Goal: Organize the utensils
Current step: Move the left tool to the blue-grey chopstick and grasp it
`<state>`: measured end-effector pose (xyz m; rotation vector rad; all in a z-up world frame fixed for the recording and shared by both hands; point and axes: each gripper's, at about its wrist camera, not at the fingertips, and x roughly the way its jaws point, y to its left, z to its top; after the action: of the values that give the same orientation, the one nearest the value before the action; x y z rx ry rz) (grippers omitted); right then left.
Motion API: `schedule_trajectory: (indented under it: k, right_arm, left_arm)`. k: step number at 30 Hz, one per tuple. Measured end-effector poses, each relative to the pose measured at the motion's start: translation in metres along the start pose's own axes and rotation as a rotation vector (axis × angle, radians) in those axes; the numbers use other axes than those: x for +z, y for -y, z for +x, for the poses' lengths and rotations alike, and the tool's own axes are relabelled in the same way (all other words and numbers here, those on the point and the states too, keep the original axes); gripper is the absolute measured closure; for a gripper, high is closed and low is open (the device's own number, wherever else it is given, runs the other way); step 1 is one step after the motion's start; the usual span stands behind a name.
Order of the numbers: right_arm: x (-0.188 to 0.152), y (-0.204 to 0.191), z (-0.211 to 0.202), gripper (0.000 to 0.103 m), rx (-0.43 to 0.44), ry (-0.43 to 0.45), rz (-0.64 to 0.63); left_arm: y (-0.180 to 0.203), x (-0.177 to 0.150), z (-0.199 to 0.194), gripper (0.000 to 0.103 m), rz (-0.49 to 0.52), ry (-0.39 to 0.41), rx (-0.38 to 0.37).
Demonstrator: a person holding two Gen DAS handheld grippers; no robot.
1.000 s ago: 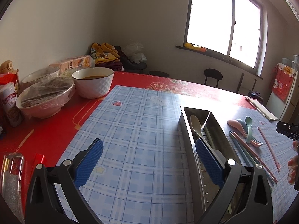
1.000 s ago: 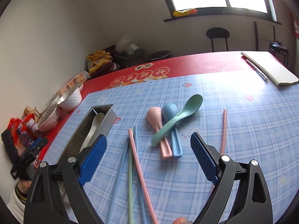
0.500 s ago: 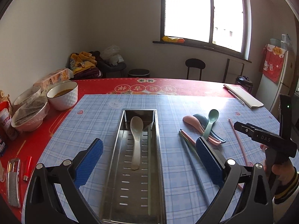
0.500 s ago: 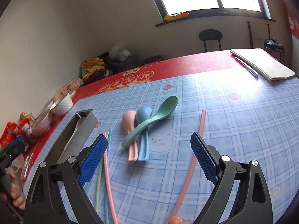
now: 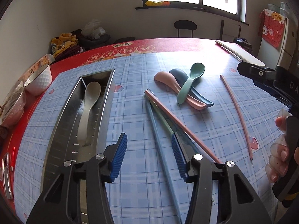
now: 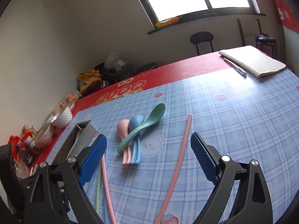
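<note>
Leftmost, the steel tray lies on the checked tablecloth with a grey spoon inside. Beside it the left gripper hangs over the blue chopstick; its jaws have just been closing and stand partly apart, the chopstick between them but not pinched. Next, pink, blue and green spoons are piled together, then a lone pink chopstick. The right gripper gapes wide, holding nothing.
</note>
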<state>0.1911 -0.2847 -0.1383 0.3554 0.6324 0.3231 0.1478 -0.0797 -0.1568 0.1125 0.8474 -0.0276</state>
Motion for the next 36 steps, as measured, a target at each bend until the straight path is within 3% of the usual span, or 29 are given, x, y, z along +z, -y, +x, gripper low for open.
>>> schedule_trajectory:
  k: [12, 27, 36]
  right_arm:
    - [0.0, 0.007, -0.002, 0.015, 0.026, -0.014, 0.041]
    - [-0.002, 0.009, 0.006, 0.015, 0.034, -0.045, 0.058]
    - [-0.003, 0.012, 0.009, 0.015, 0.051, -0.058, 0.071]
  left_arm:
    - [0.012, -0.01, 0.025, 0.082, 0.03, -0.081, -0.026]
    - [0.011, -0.011, 0.027, 0.084, 0.034, -0.053, -0.063]
    - [0.006, -0.015, 0.023, 0.097, 0.0, -0.026, -0.054]
